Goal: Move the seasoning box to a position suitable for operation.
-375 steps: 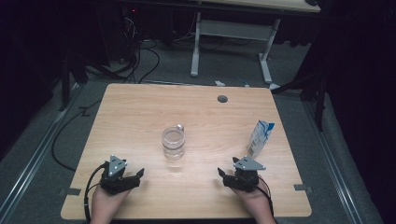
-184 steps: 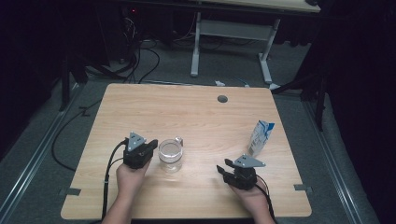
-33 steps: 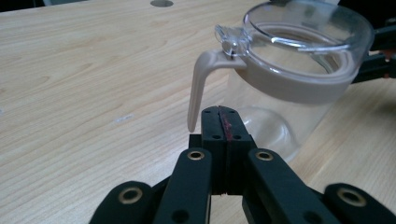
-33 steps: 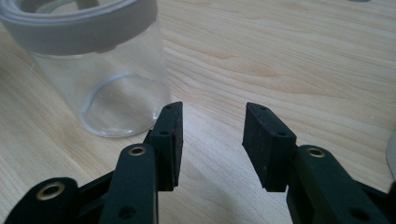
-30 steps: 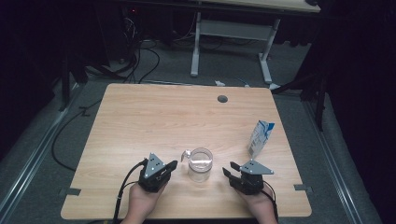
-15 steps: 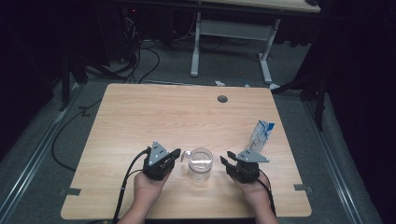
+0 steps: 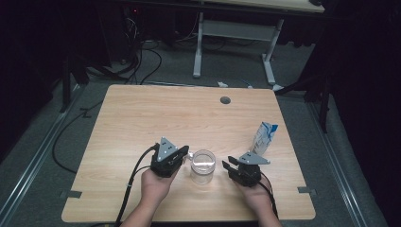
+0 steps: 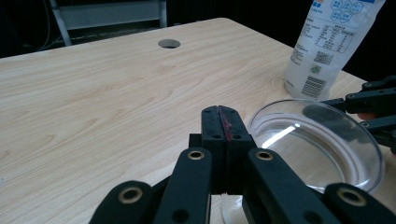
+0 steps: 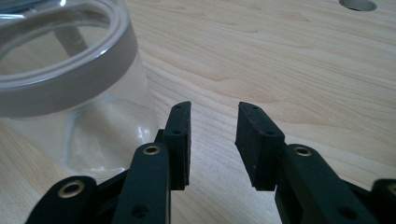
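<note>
A clear glass jar [image 7: 203, 166] with no lid stands upright near the table's front edge, between my two grippers. My left gripper [image 7: 185, 152] is shut with nothing in it, its tips just beside the jar's left rim [image 8: 317, 144]. In the left gripper view the jaws [image 8: 223, 126] press flat together. My right gripper [image 7: 227, 164] is open and points at the jar from the right, a short gap away. In the right gripper view its fingers [image 9: 212, 135] hover low over the wood, with the jar [image 9: 70, 79] to their left.
A white and blue pouch [image 7: 264, 137] stands upright behind my right gripper; it is also the pouch [image 8: 331, 42] beyond the jar. A round cable hole [image 7: 225, 100] lies near the wooden table's [image 7: 142, 118] far edge. The floor around is dark, with cables.
The jar has gone from the table's middle to the right and nearer the front edge, with my left gripper beside it. My right gripper has edged left toward the jar.
</note>
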